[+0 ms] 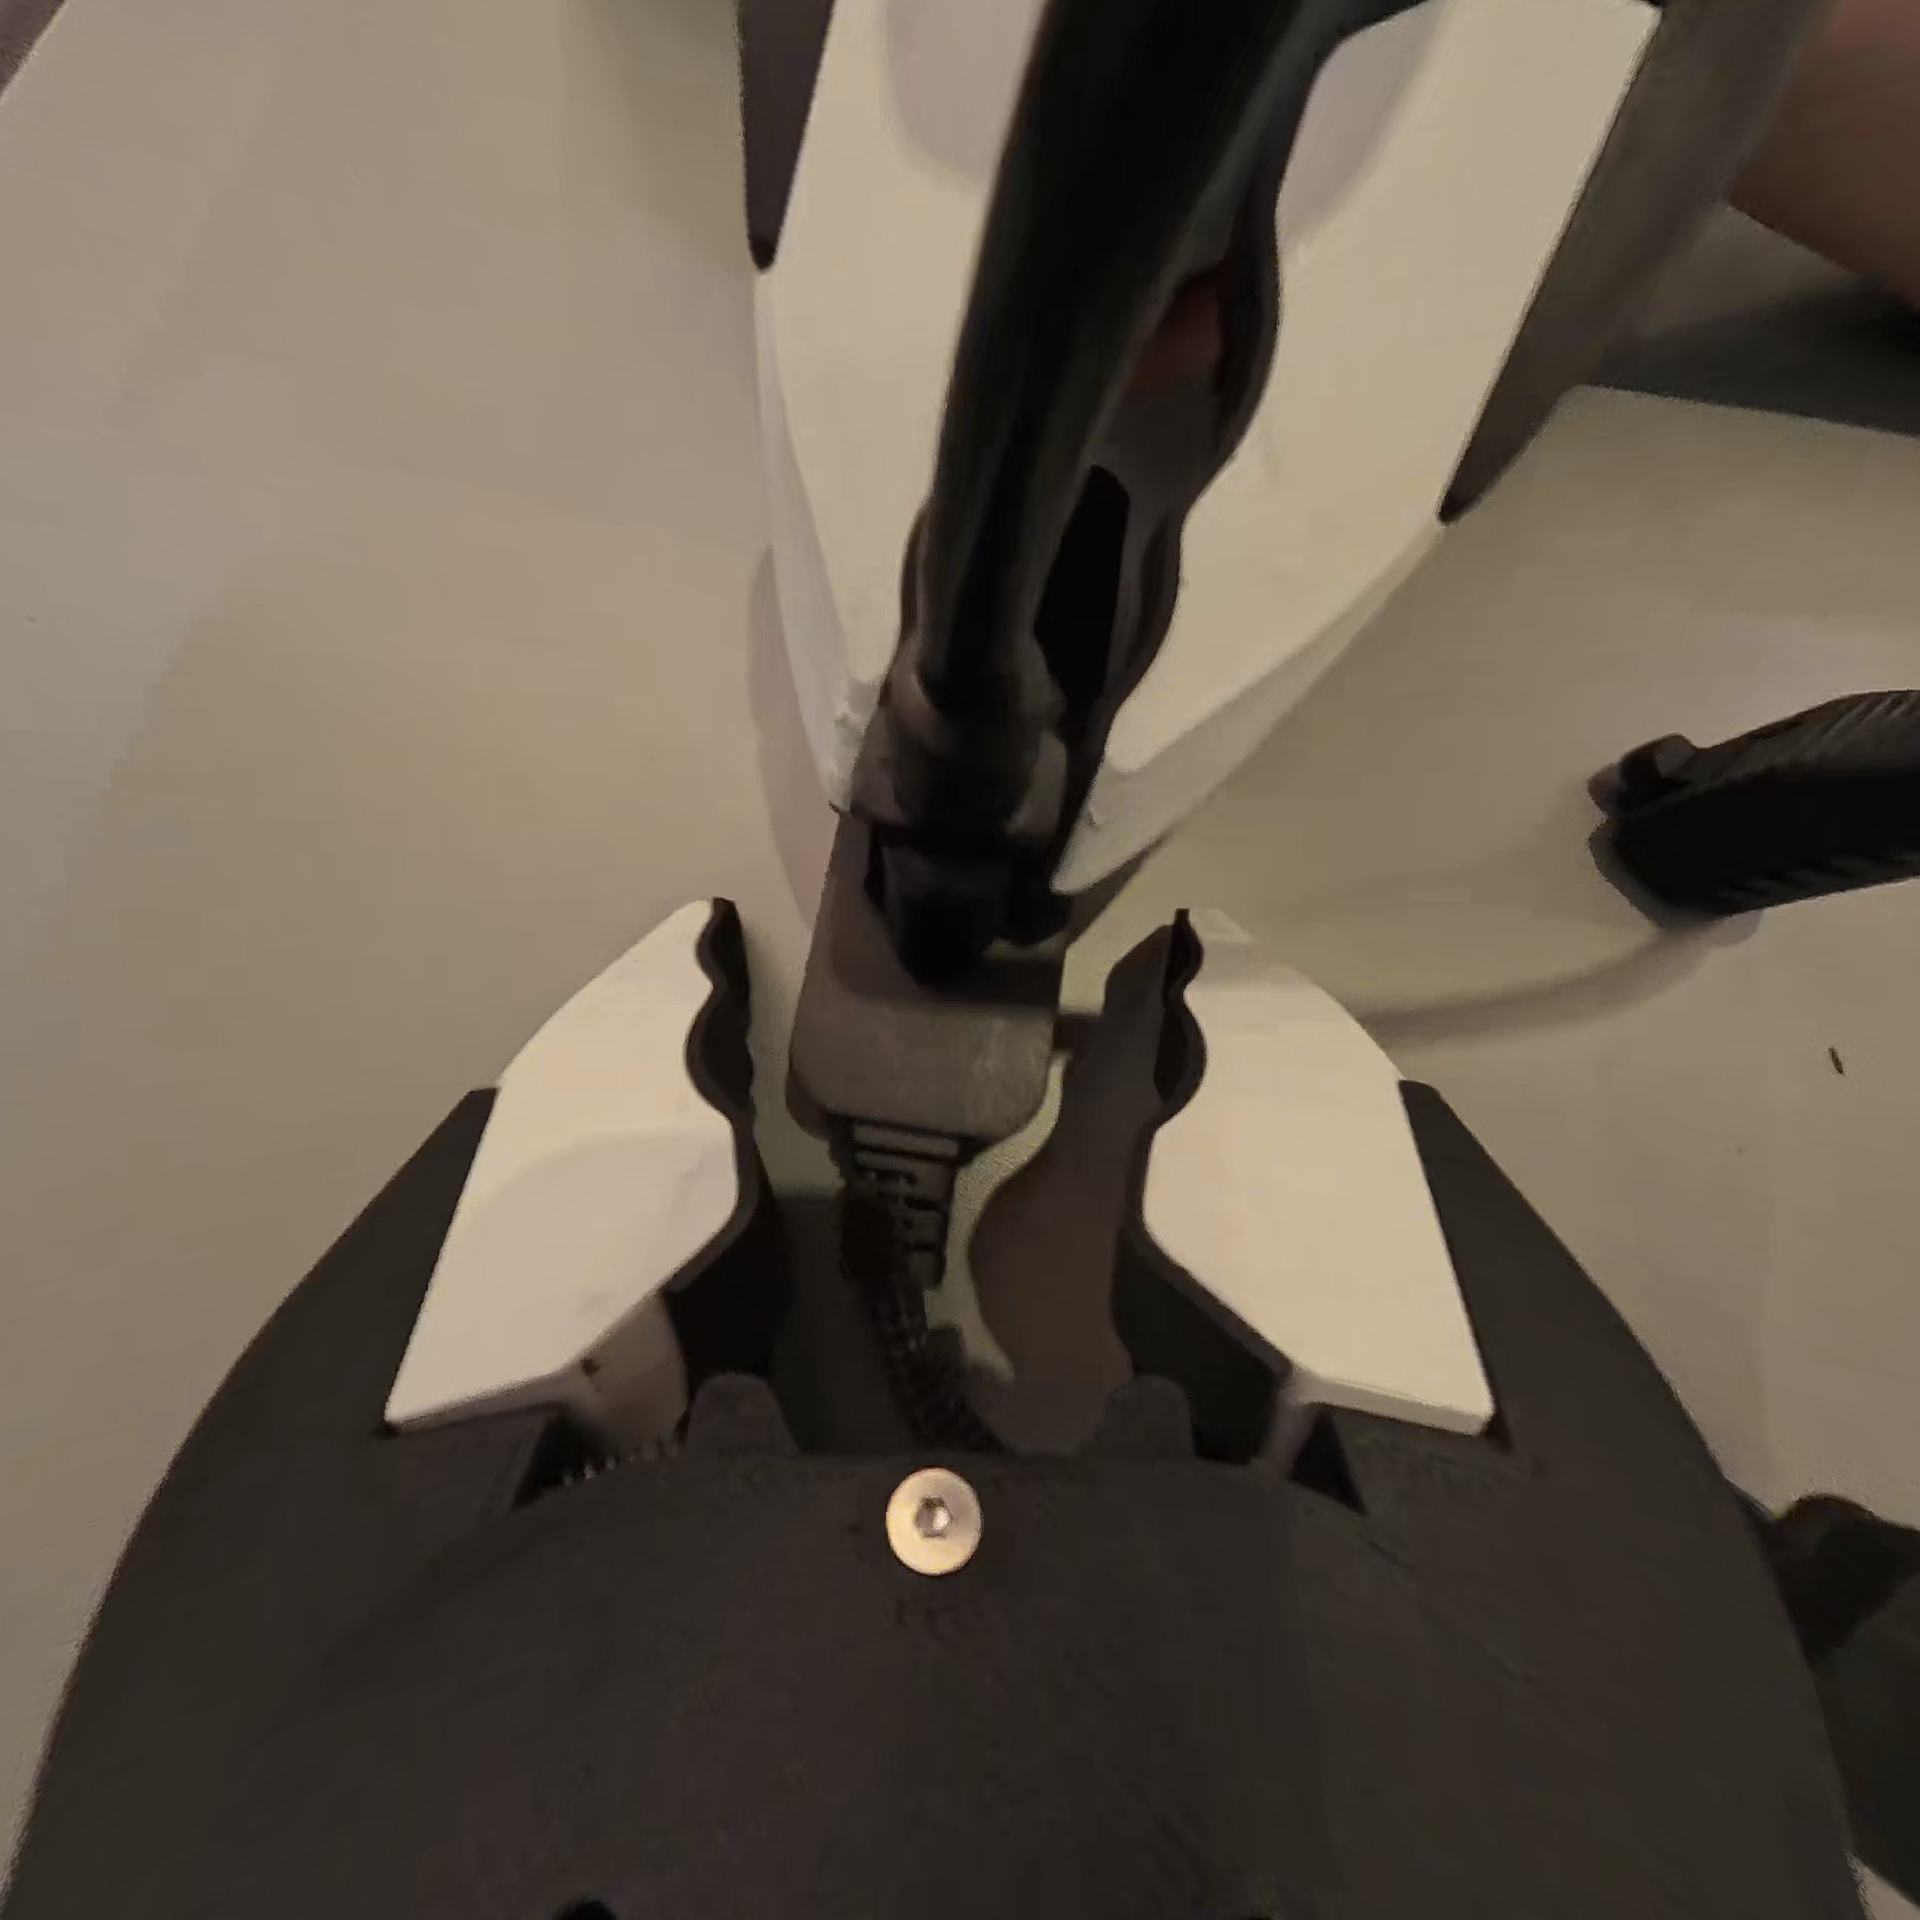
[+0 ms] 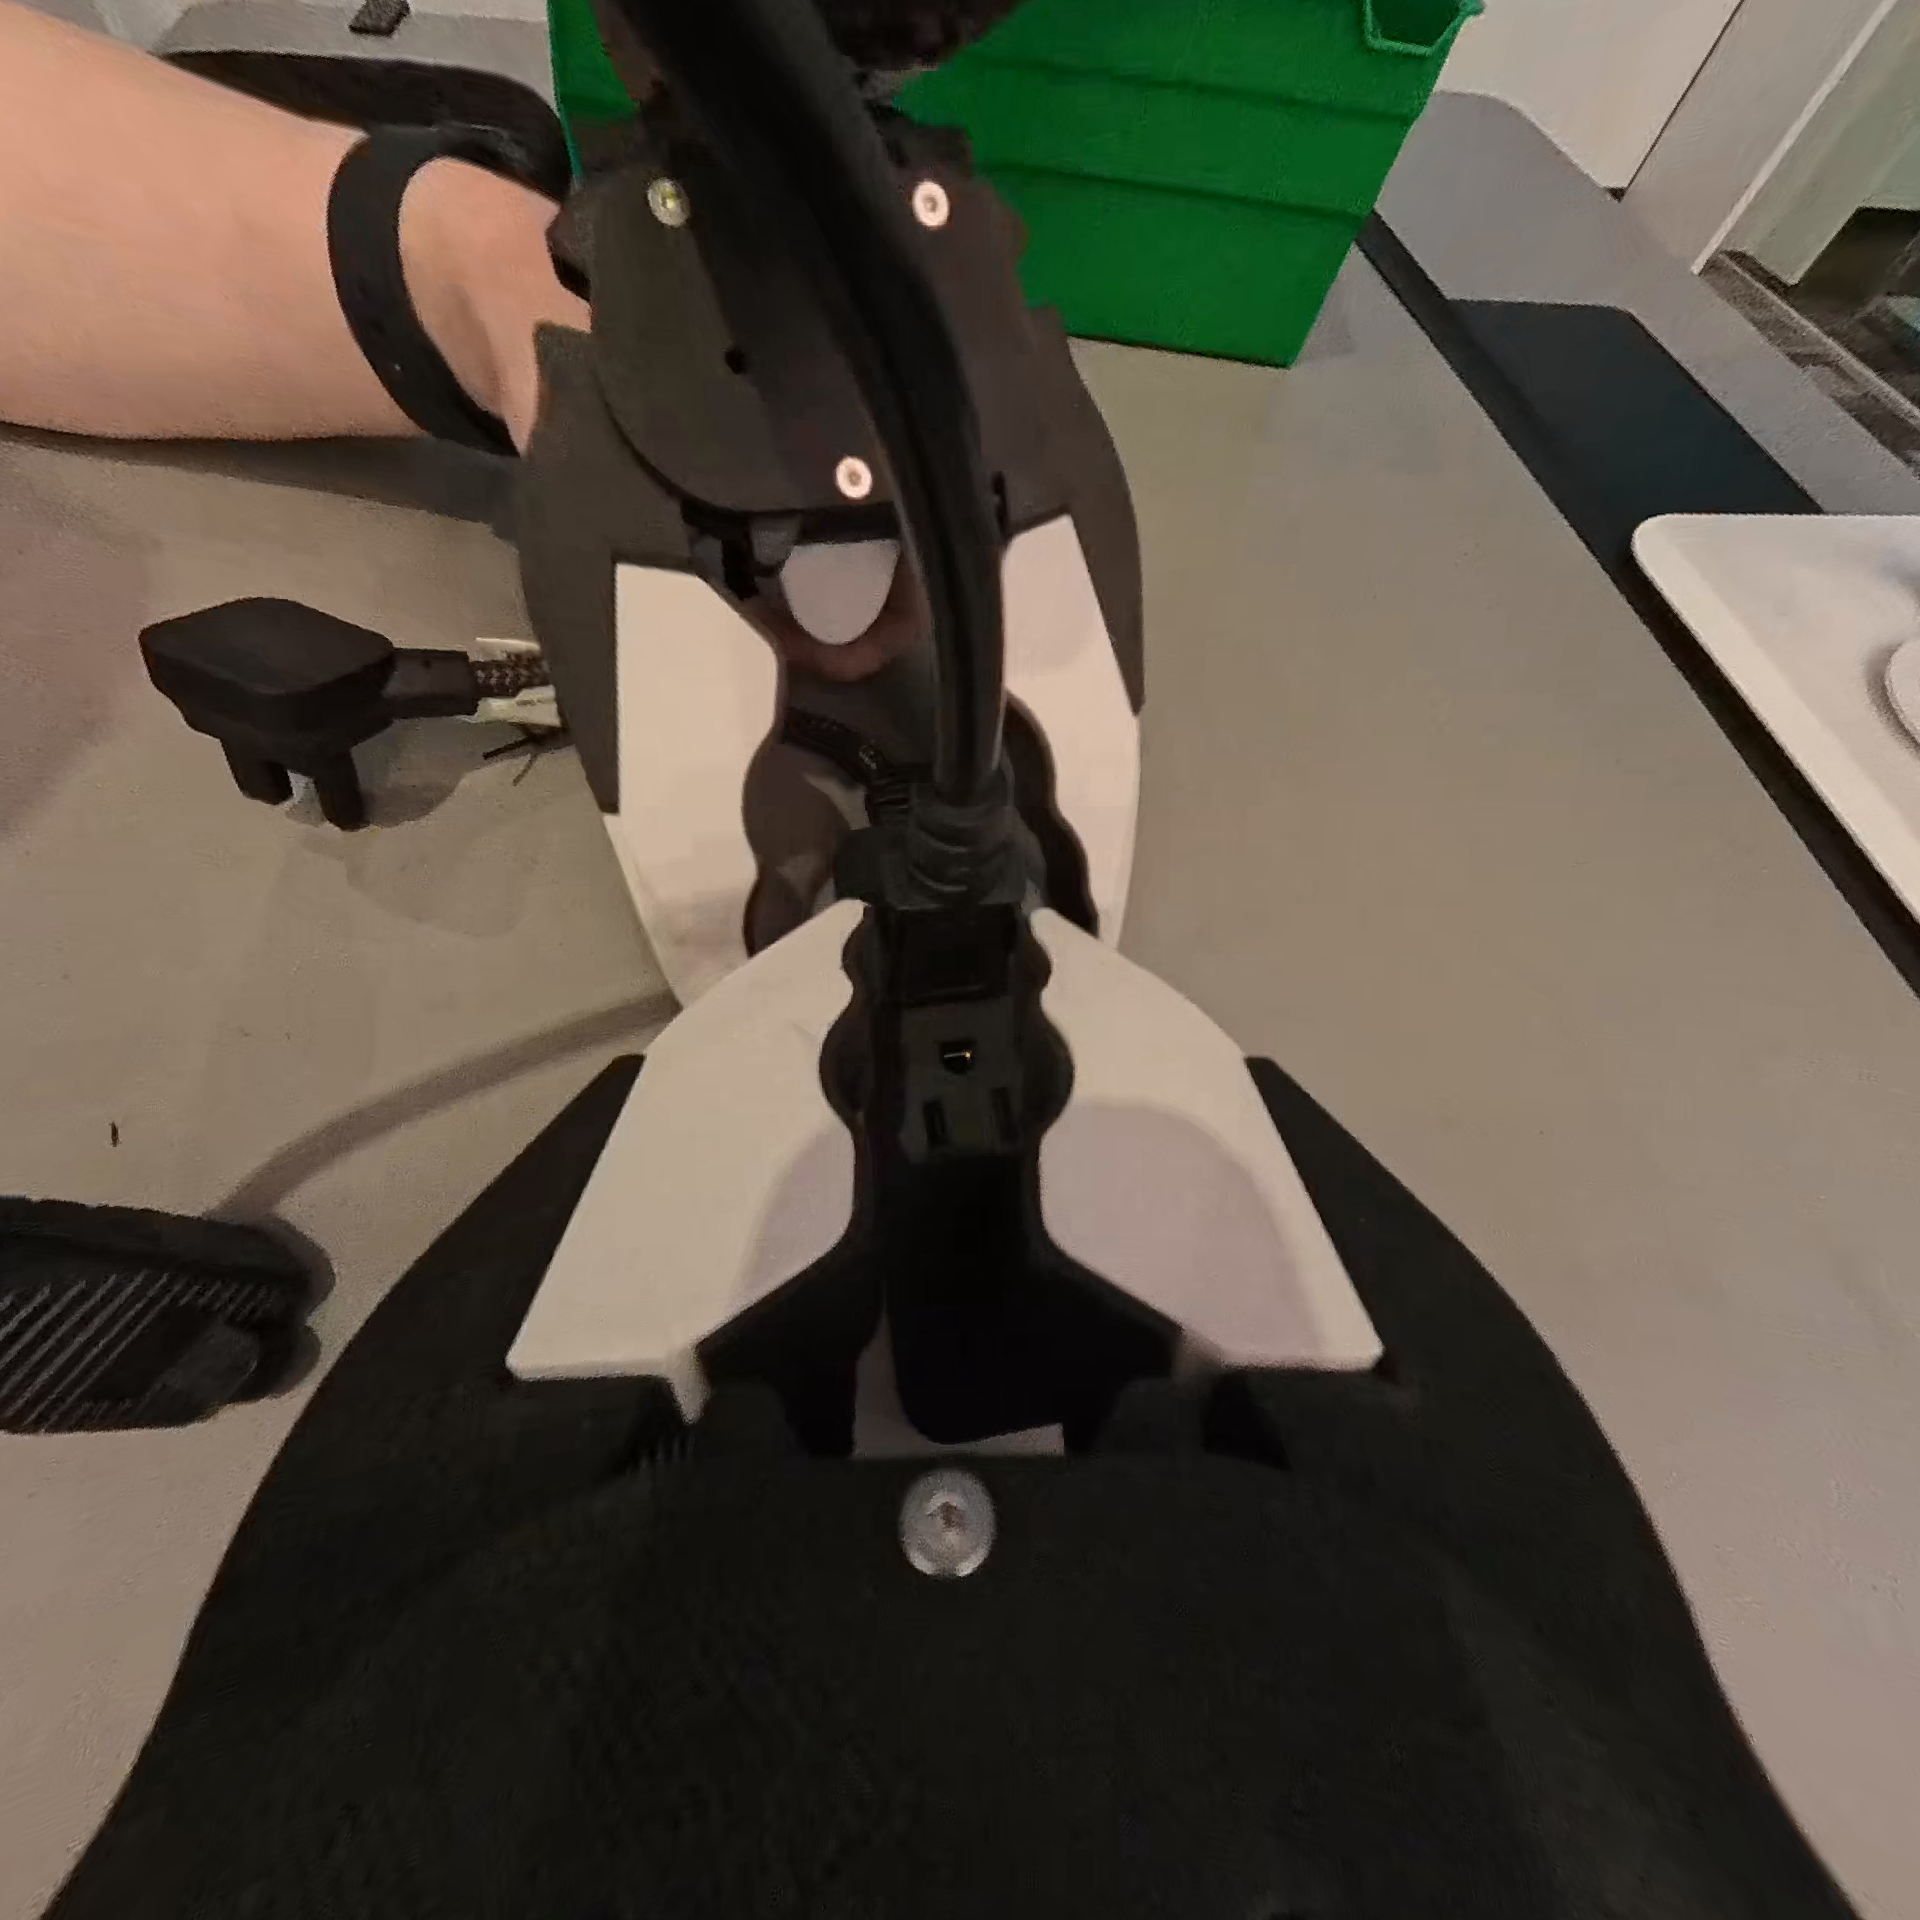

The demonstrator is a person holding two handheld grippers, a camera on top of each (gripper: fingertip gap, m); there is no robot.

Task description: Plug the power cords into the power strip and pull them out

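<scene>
A pale grey worktop [image 2: 1455,831] carries a green bin [image 2: 1195,177] at the back and a loose black plug [image 2: 270,675] lying off to the left. Above it the two tools meet nose to nose. The right hand-held gripper [image 2: 940,1049] is clamped on a black socket end [image 2: 951,1081] whose thick black cable [image 2: 935,520] rises away. The left hand-held gripper [image 1: 951,997] has its fingers spread apart, with a grey plug [image 1: 920,1065] and its braided cord [image 1: 914,1299] sitting between them, not squeezed.
</scene>
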